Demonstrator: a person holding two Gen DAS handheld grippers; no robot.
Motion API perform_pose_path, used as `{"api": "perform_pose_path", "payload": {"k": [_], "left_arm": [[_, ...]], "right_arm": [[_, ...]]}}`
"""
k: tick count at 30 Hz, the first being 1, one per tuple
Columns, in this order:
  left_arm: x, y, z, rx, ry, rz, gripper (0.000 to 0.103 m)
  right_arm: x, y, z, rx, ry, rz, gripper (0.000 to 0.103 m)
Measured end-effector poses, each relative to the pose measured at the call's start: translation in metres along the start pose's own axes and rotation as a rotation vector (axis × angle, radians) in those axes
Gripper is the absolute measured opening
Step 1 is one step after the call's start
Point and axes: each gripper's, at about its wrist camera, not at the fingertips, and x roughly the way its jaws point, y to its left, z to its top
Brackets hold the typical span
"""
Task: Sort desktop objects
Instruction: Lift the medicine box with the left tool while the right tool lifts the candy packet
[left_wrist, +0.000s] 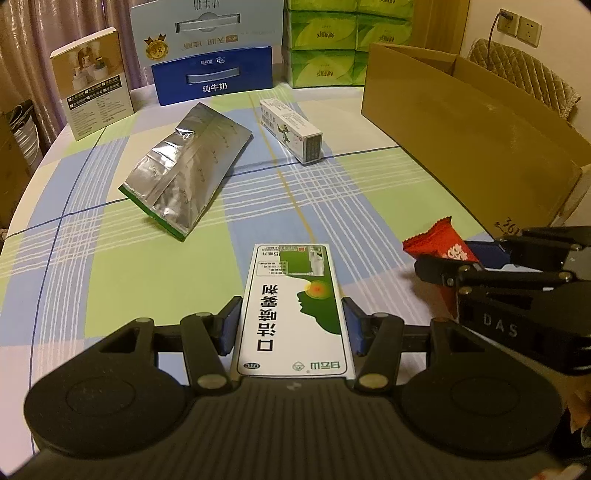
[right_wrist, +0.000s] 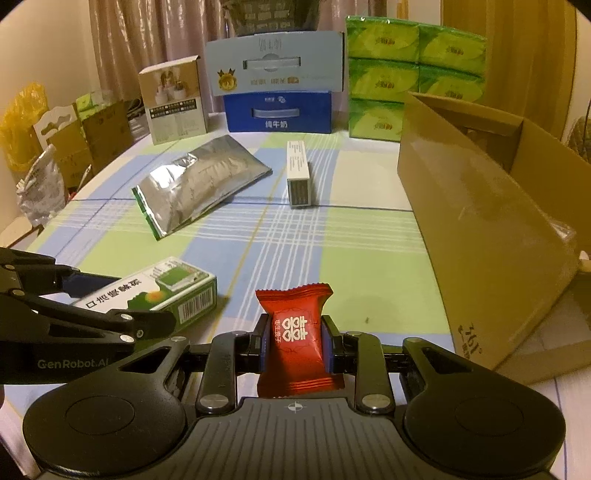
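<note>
My left gripper is shut on a green and white medicine box, held flat just above the checked tablecloth; the box also shows in the right wrist view. My right gripper is shut on a red candy packet, which also shows in the left wrist view to the right of the box. A silver foil pouch lies mid-table, also visible in the right wrist view. A small white carton lies beyond it, also visible in the right wrist view.
An open cardboard box stands at the right, also seen in the left wrist view. Blue milk cartons, green tissue packs and a beige product box line the far edge. Bags sit beyond the table's left edge.
</note>
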Motion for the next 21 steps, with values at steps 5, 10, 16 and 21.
{"api": "perform_pose_path", "payload": {"k": [5, 10, 16, 21], "left_arm": [[-0.012, -0.003, -0.004, -0.007, -0.006, -0.001, 0.051], [-0.011, -0.005, -0.011, -0.001, 0.007, 0.009, 0.051], [0.004, -0.006, -0.01, 0.001, 0.032, 0.0, 0.051], [0.018, -0.004, -0.009, -0.007, 0.051, -0.012, 0.051]], "right_arm": [[-0.013, -0.002, -0.004, 0.016, 0.001, -0.005, 0.024], [-0.015, -0.002, -0.009, 0.014, 0.018, -0.01, 0.024], [-0.01, -0.002, -0.011, 0.015, 0.032, -0.007, 0.024], [-0.004, -0.005, -0.014, 0.026, 0.05, -0.007, 0.024]]}}
